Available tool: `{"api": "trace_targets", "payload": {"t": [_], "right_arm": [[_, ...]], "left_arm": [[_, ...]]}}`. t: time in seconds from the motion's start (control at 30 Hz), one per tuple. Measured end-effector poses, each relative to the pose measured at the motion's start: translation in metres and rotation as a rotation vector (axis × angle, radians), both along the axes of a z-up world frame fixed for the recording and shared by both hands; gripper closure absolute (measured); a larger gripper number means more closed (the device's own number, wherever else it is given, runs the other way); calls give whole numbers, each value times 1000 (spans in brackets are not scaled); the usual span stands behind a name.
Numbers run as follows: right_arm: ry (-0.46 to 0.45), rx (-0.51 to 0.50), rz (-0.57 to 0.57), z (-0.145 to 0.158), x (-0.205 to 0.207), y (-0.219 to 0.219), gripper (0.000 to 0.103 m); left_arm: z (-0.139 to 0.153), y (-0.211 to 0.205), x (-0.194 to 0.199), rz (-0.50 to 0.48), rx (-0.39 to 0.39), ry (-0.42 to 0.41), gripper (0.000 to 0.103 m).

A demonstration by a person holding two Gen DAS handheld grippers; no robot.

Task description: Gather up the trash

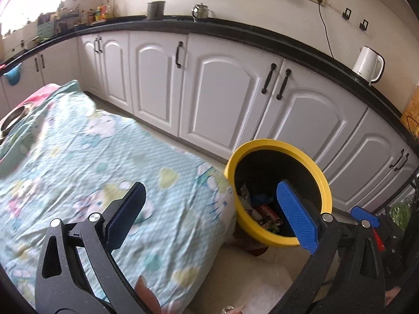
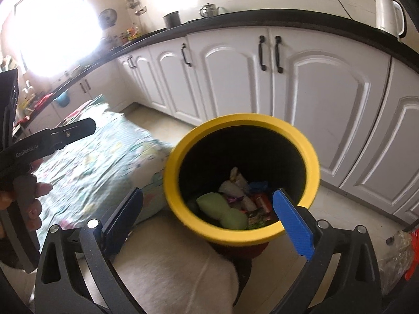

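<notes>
The left gripper [image 1: 210,213] is wide open and holds nothing; its two blue pads [image 1: 297,216] stand far apart, one above the patterned cloth [image 1: 86,162] and the other in front of the mouth of the yellow bin [image 1: 318,175]. The right gripper [image 2: 208,217] is also open and empty, with its fingers spread on both sides of the near rim of the bin, above it and not touching it as far as I can tell. The bin has a yellow rim and a black inside, and it stands on the floor just beside the corner of the cloth-covered surface, in front of the white cabinets [image 2: 327,99]. The trash [image 2: 243,201] lies at the bottom of the bin: a pale green soft piece [image 2: 222,209] near the front, some white crumpled pieces, a blue wrapper [image 2: 258,186] and red and colourful packets. In the right wrist view the left gripper shows from the side at the left edge, held by a hand [image 2: 31,204], above the cloth. A metal bowl [image 1: 13,121] rests on the far left part of the cloth. On the black countertop [image 1: 262,35] a white kettle [image 1: 368,64] stands at the right, and a small metal teapot [image 1: 200,10] stands further along.
</notes>
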State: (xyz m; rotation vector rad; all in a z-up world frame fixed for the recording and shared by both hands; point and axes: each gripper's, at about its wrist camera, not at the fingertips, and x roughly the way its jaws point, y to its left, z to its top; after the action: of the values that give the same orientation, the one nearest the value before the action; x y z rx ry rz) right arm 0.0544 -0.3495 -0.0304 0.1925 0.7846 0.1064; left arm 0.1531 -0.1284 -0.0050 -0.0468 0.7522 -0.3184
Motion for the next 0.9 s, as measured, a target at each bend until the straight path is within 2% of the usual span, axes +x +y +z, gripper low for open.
{"api": "trace_targets", "payload": {"t": [0.37, 0.47, 0.67, 0.8, 0.9], "right_arm": [[-80, -75, 15, 14, -37, 35, 6], [-116, -85, -4, 19, -44, 38, 6], [-258, -129, -72, 28, -63, 44, 6], [-383, -181, -82, 37, -77, 53, 6], [-438, -186, -69, 41, -82, 56, 6]], "left_arm": [[1, 37, -50, 71, 7, -50, 11], [5, 40, -62, 74, 17, -99, 11], [14, 39, -85, 78, 24, -212, 11], [18, 41, -98, 76, 12, -259, 11], [19, 42, -110, 78, 18, -311, 11]]}}
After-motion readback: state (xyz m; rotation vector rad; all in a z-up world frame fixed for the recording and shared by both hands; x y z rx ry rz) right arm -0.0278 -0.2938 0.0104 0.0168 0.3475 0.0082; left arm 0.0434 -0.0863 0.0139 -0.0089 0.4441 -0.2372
